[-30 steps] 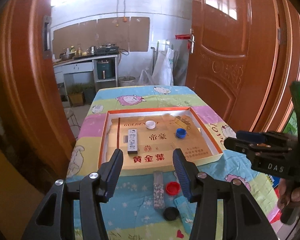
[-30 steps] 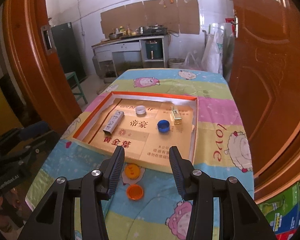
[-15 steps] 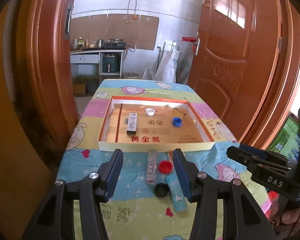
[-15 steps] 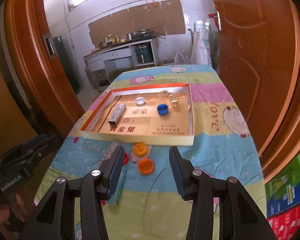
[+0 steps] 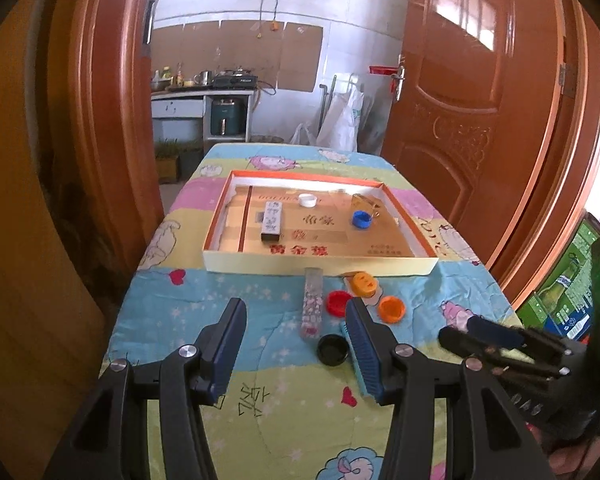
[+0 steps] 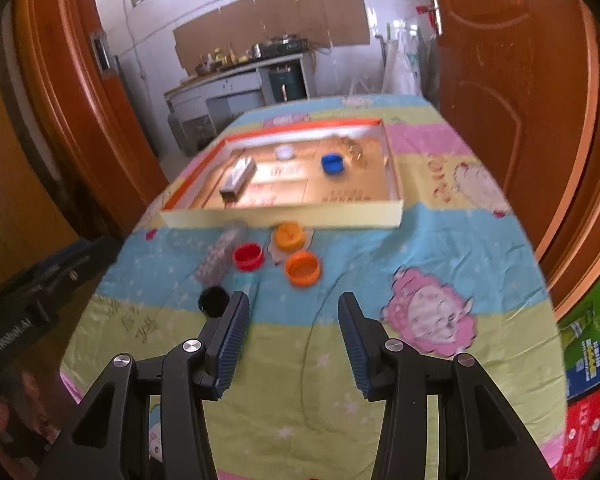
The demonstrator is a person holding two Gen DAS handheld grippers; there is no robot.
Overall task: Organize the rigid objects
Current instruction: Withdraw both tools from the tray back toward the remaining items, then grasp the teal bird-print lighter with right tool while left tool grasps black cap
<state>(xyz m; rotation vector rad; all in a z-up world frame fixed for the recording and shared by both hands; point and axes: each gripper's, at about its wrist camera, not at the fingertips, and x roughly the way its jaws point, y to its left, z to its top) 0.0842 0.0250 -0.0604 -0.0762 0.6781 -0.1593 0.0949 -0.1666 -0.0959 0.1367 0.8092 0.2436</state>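
Orange bottle cap [image 6: 302,268] beside red cap [image 6: 247,256] on cartoon tablecloth [image 6: 380,280], shallow cardboard tray [image 5: 320,268] behind, left gripper [image 5: 296,344] and right gripper [image 6: 290,342] both empty, fingers apart.

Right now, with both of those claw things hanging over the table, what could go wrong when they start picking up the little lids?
The red cap, the clear tube and the black cap lie close together, so the open left gripper may knock one while taking another. The tube looks round and could roll. The right gripper hangs close beside the left; the two could collide near the orange cap.
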